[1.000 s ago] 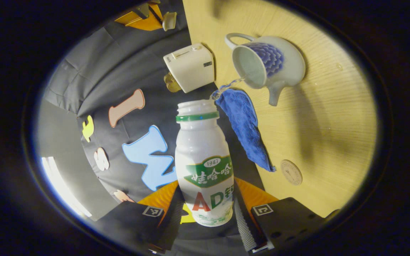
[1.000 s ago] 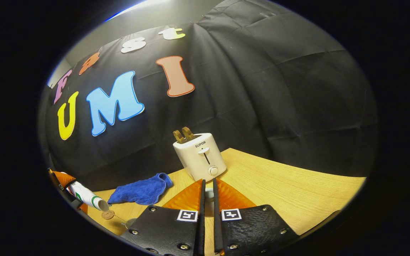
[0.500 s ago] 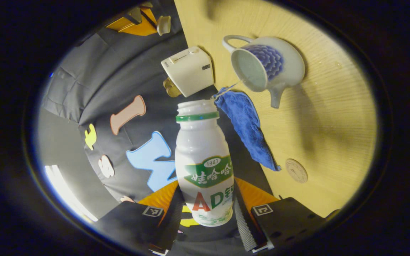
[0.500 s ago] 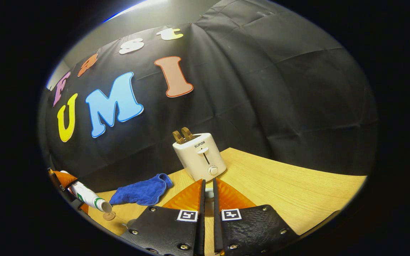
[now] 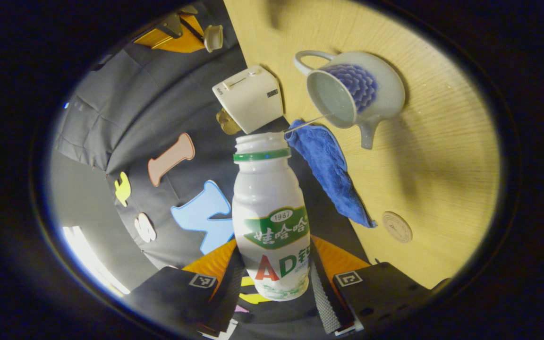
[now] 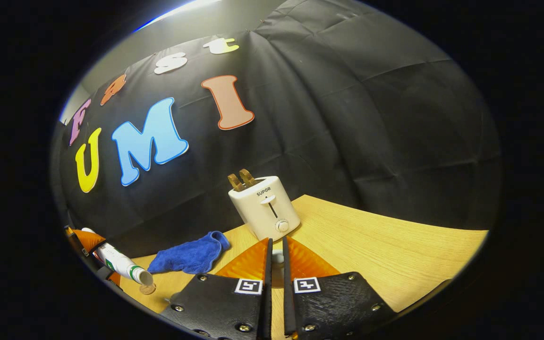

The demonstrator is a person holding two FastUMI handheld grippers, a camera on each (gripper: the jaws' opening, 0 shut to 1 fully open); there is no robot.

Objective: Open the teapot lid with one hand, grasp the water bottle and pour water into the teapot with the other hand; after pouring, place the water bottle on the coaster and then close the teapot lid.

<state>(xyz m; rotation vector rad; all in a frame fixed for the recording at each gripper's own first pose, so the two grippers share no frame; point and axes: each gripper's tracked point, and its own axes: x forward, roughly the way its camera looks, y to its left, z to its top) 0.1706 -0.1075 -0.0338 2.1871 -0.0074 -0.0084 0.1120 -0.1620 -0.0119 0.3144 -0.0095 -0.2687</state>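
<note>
Left gripper view: the left tool (image 5: 272, 278) clamps the tilted water bottle (image 5: 269, 217), a thin stream running from its mouth into the open teapot (image 5: 354, 94) on the counter (image 5: 432, 156); coaster (image 5: 396, 227) beside a blue cloth (image 5: 328, 174). Right gripper view: the right tool (image 6: 276, 264), fingers nearly together, pinches the lid (image 6: 277, 257); toaster (image 6: 265, 208) beyond.

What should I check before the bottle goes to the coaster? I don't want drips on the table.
1. Left gripper grips the water bottle: ok.
2. Pouring finished: not ok, a thin stream runs into the teapot.
3. Coaster free: ok.
4. Blue cloth clear of coaster: ok, apart.
5. Right gripper holds the lid: ok, fingers nearly closed on it.
6. Bottle empty: cannot tell.
</note>
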